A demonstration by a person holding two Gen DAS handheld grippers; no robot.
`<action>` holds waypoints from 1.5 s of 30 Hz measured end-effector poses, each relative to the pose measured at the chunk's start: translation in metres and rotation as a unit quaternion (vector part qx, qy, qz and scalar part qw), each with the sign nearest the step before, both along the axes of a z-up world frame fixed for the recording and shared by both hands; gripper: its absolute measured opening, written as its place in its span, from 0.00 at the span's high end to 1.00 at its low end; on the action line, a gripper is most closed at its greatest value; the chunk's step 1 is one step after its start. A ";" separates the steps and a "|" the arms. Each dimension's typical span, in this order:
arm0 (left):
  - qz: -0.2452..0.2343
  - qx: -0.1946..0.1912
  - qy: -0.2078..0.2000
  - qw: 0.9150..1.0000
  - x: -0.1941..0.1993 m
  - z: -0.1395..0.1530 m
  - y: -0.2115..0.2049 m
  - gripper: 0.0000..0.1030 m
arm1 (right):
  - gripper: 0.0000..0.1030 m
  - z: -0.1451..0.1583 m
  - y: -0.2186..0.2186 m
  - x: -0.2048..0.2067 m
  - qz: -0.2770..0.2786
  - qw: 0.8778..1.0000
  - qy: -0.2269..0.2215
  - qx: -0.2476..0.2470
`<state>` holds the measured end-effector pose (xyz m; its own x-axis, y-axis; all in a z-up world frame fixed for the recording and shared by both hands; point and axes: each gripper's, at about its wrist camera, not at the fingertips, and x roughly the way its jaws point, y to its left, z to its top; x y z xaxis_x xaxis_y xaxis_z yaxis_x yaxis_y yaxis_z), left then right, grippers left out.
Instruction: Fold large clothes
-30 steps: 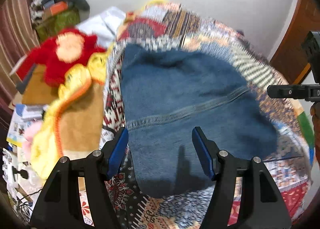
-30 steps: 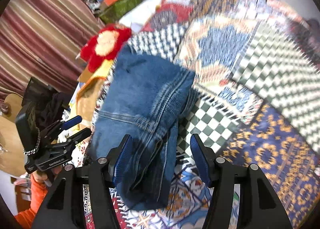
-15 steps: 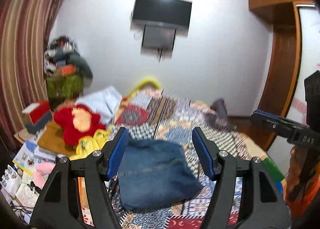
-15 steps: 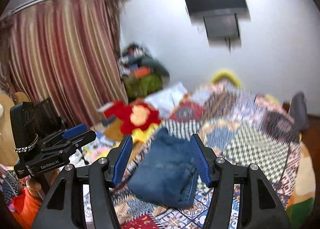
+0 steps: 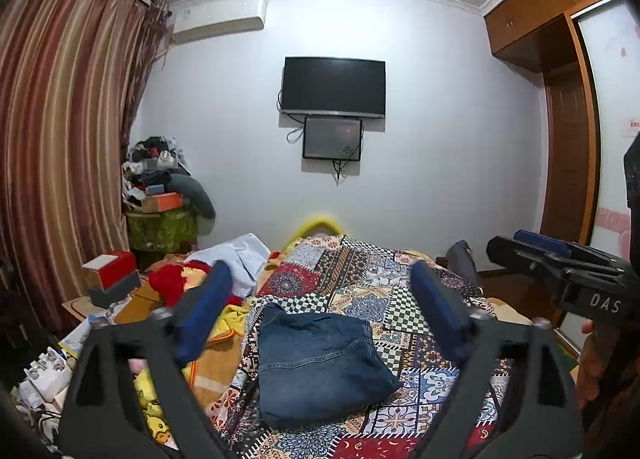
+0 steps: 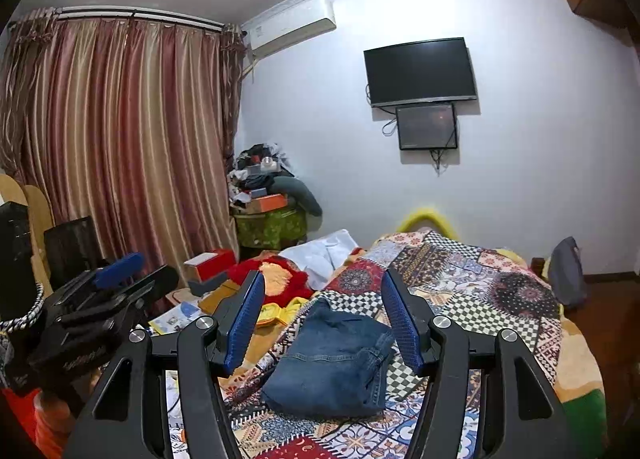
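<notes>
I hold my left gripper (image 5: 320, 307) level over the bed, its blue pads spreading apart with nothing between them; the folded denim jeans (image 5: 320, 363) lie well beyond the fingertips on the patchwork bedspread (image 5: 400, 283), toward six o'clock in that view. My right gripper (image 6: 322, 317) is likewise widening and carries nothing, and the jeans sit past its pads at about six o'clock. In the left wrist view the right gripper shows at three o'clock; in the right wrist view the left one shows at eight o'clock. A red plush toy (image 6: 280, 279) lies at ten o'clock of the jeans, and a wall television (image 5: 334, 86) hangs at twelve.
</notes>
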<state>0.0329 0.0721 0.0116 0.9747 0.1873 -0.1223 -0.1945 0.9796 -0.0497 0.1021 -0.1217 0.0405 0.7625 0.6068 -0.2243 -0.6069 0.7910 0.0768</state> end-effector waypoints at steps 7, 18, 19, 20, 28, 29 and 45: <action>0.009 0.007 -0.003 1.000 -0.004 -0.003 -0.006 0.00 | 0.00 -0.009 -0.001 -0.011 -0.029 1.000 0.002 0.002; 0.016 -0.007 0.005 1.000 -0.006 -0.009 0.002 0.00 | 0.00 -0.012 -0.008 -0.006 -0.039 0.999 0.015 0.008; 0.017 -0.009 0.006 1.000 -0.005 -0.010 0.003 0.00 | 0.00 -0.011 -0.007 -0.006 -0.040 0.999 0.014 0.007; 0.017 -0.011 0.006 1.000 -0.005 -0.010 0.005 0.00 | 0.00 -0.012 -0.007 -0.006 -0.040 0.999 0.013 0.007; 0.023 -0.016 0.013 1.000 -0.003 -0.014 0.010 0.00 | 0.00 -0.011 -0.005 -0.009 -0.040 0.999 0.013 0.003; 0.023 -0.017 0.014 0.999 -0.003 -0.015 0.010 0.00 | 0.00 -0.012 -0.004 -0.009 -0.040 0.999 0.013 0.002; 0.025 -0.030 0.024 0.999 0.000 -0.021 0.017 0.00 | 0.00 -0.018 0.000 -0.007 -0.042 0.999 0.019 -0.006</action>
<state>0.0327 0.0886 -0.0092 0.9572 0.2259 -0.1810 -0.2461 0.9643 -0.0975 0.0951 -0.1219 0.0226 0.8007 0.5388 -0.2618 -0.5359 0.8396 0.0887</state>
